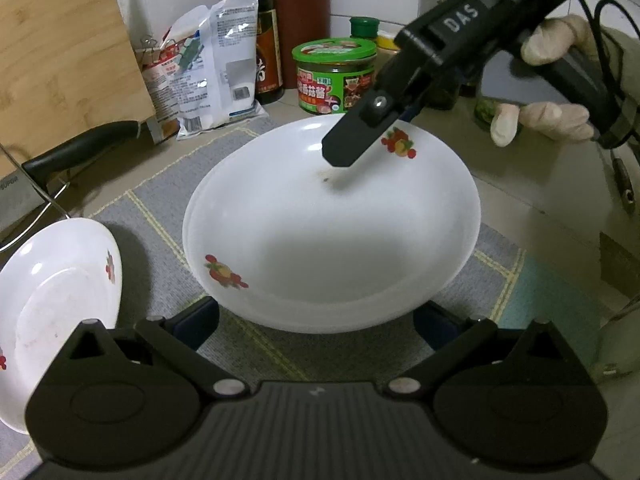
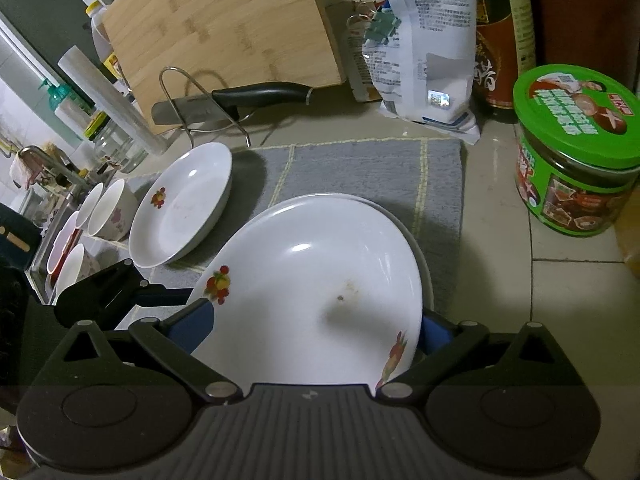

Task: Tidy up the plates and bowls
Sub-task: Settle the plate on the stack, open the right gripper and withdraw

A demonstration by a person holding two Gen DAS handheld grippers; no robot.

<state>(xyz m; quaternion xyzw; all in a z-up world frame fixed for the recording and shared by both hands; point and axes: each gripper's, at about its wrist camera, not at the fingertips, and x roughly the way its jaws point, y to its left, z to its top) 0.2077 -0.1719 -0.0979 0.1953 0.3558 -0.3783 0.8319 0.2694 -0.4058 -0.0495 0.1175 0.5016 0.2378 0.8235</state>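
Stack of white plates (image 1: 332, 232), fruit decal on the rim, sits on a grey mat (image 1: 160, 208) with yellow grid lines, on the tiled desk (image 1: 540, 188). Top plate sits slightly off-centre on the one below; a small brown speck marks its inner surface. Exact count in the stack unclear.

Left gripper (image 1: 316, 324) is spread wide, blue-padded fingers flanking the near edge of the stack, not visibly pinching it.

Right gripper (image 2: 316, 328) also has its fingers spread on either side of the top plate's rim; contact cannot be judged. From the left wrist view the right gripper's body reads "DAS" in white letters, held by a gloved hand (image 1: 552, 80), one black finger tip hanging over the far rim.

A second, single plate (image 2: 182, 204) with the same fruit decal lies at the mat's left edge, tilted. Beyond it, left of the mat, several bowls (image 2: 112, 212) stand on edge, packed together.

Behind the mat: green-lidded jar (image 2: 576, 152) with Chinese label text, dark sauce bottle (image 2: 500, 40) with Chinese characters, white printed bag (image 2: 424, 48) shut with a binder clip, QR code on it. Bamboo cutting board (image 2: 224, 24) leans upright. Black-handled knife (image 2: 232, 100) rests on a wire rack; blade shows "SUPOR" in the left wrist view.
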